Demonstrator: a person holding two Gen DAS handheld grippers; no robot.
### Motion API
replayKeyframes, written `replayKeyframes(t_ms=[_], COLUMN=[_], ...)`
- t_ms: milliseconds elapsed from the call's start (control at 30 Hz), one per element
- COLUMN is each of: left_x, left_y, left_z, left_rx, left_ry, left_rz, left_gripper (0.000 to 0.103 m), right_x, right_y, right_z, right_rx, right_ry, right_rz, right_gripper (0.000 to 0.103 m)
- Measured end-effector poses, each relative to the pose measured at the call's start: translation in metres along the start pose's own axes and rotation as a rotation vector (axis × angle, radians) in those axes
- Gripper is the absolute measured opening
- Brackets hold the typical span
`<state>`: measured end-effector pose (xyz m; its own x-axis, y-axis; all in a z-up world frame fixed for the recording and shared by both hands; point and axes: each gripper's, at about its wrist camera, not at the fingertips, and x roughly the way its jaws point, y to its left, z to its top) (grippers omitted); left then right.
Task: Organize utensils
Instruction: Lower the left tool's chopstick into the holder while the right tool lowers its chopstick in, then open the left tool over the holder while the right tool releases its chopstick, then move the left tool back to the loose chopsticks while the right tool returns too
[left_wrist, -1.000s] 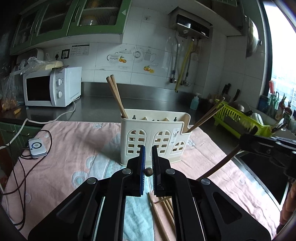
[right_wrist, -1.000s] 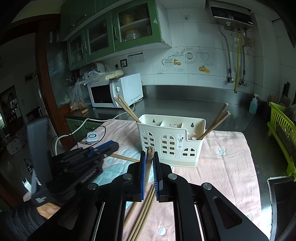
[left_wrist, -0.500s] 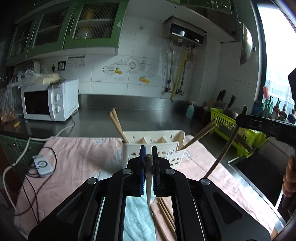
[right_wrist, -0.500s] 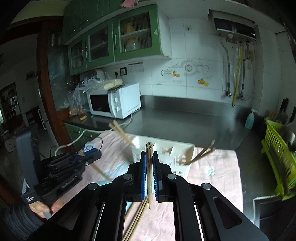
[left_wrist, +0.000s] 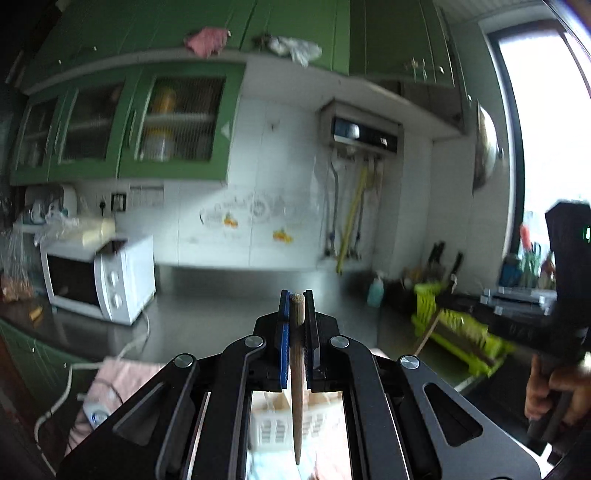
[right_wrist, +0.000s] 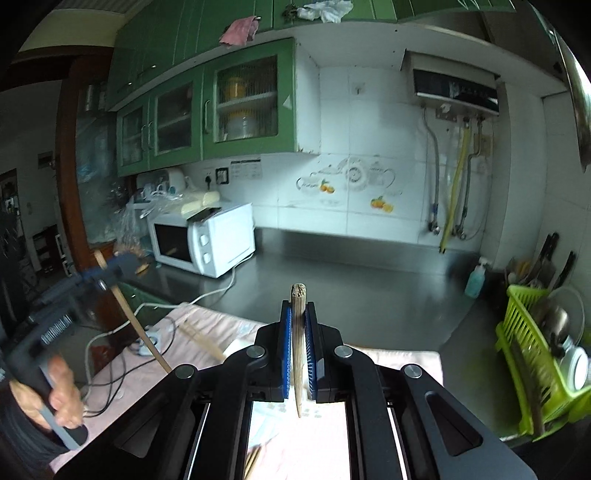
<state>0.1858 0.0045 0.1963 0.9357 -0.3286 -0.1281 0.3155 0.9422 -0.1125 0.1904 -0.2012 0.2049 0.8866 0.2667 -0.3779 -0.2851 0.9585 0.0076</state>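
Each claw, left gripper (left_wrist: 296, 301) and right gripper (right_wrist: 297, 308), was clamped on a brown wooden chopstick (left_wrist: 296, 373) (right_wrist: 297, 347) above the cream plastic slotted utensil holder (left_wrist: 275, 428), neither yet dropped in, with loose chopsticks (right_wrist: 253, 461) apparently left on the cloth.

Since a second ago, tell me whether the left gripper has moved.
Yes. The left gripper, shut on a chopstick, has risen: the white utensil holder now sits below its fingertips.

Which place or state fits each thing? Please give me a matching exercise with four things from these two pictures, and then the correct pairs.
Things:
1. left gripper
2. microwave
3. dish rack
4. soap bottle

Places or states:
A. lime green, at the right end of the counter
B. shut on a chopstick
C. white, under the green cabinets
D. pale blue, near the wall corner

Pairs: 1-B, 2-C, 3-A, 4-D
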Motion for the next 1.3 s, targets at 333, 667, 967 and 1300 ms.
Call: replayKeyframes(t_ms=[333,667,967,1300], left_x=[0.054,0.101,0.107,0.045], left_y=[0.022,0.037,0.042,0.027], left_z=[0.027,-0.011,-0.027,-0.038], left_rx=[-0.062,-0.059,-0.061,-0.06], left_ry=[-0.114,-0.043,0.067,0.097], left_rz=[0.053,0.135,0.109,0.128], left_gripper=[0.005,0.005,0.011,0.067], right_x=[0.046,0.084,0.082,0.021], right_y=[-0.025,-0.03,-0.028,-0.016], right_z=[0.011,-0.009,-0.017,-0.04], right_rx=[0.032,0.046,0.044,0.03], right_ry=[-0.017,0.032,0.041,0.024], right_rz=[-0.039,-0.029,-0.041,-0.066], right_gripper=[0.007,0.007,0.026,0.047])
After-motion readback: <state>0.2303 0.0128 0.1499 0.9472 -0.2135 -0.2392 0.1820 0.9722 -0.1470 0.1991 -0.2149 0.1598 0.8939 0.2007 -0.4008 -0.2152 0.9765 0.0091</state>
